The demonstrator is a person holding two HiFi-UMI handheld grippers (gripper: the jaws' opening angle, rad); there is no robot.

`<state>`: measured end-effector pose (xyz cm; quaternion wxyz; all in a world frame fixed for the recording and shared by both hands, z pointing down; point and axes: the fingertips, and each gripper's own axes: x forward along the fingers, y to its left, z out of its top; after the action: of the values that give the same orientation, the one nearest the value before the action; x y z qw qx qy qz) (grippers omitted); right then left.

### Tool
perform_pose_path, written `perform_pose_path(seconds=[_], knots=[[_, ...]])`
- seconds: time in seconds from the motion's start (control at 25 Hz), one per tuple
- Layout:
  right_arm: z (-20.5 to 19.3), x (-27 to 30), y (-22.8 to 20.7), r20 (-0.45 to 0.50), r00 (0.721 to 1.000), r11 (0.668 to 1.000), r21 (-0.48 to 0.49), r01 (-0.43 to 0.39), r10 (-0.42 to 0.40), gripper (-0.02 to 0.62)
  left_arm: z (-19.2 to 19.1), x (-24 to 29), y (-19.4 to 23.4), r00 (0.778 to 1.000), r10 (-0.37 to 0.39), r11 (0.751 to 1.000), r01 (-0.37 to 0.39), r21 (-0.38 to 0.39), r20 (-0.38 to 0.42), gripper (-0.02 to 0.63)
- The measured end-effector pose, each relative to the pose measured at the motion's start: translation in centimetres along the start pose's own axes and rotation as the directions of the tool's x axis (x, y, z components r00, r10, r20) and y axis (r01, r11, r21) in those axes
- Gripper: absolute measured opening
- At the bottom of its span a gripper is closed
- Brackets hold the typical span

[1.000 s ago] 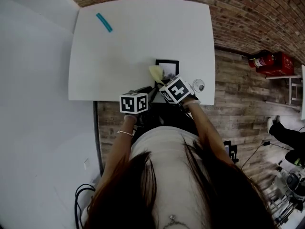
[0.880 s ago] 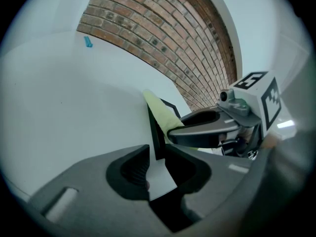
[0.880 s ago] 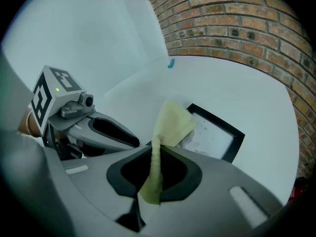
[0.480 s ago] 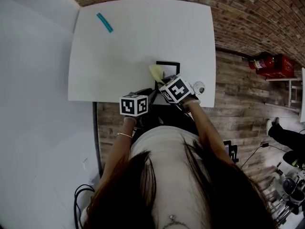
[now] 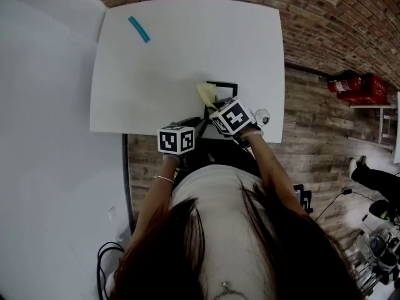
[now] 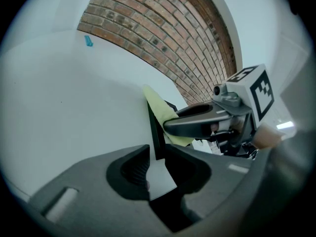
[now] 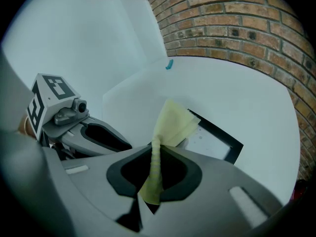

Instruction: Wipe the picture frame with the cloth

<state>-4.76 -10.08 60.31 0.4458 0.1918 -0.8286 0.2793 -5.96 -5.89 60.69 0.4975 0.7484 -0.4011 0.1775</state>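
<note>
The wide middle and left of the white table (image 5: 156,67) lie open, and a claw can pass there freely. Only a small teal stick (image 5: 138,29) sits near the far left corner. The near right edge is crowded. The picture frame (image 7: 210,141) lies there, its near edge filling the gap of the left claw (image 6: 157,164). The yellow cloth (image 7: 173,125), pinched in the right claw (image 7: 154,174), drapes over one corner. The two claws stand close side by side. A brick wall (image 5: 325,17) closes the far side, a white wall (image 5: 44,105) the left.

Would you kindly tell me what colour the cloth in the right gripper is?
Pale yellow cloth; clearest in the right gripper view.
</note>
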Motion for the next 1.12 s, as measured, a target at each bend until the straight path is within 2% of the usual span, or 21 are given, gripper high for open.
perform_pose_path(seconds=[1.12], knots=[[1.4,0.3,-1.6,0.024,1.000,0.999,0.032,0.015,-0.015,0.040,0.1,-0.1,0.0,1.000,-0.010,1.000,0.010,-0.013,-0.010,0.092]])
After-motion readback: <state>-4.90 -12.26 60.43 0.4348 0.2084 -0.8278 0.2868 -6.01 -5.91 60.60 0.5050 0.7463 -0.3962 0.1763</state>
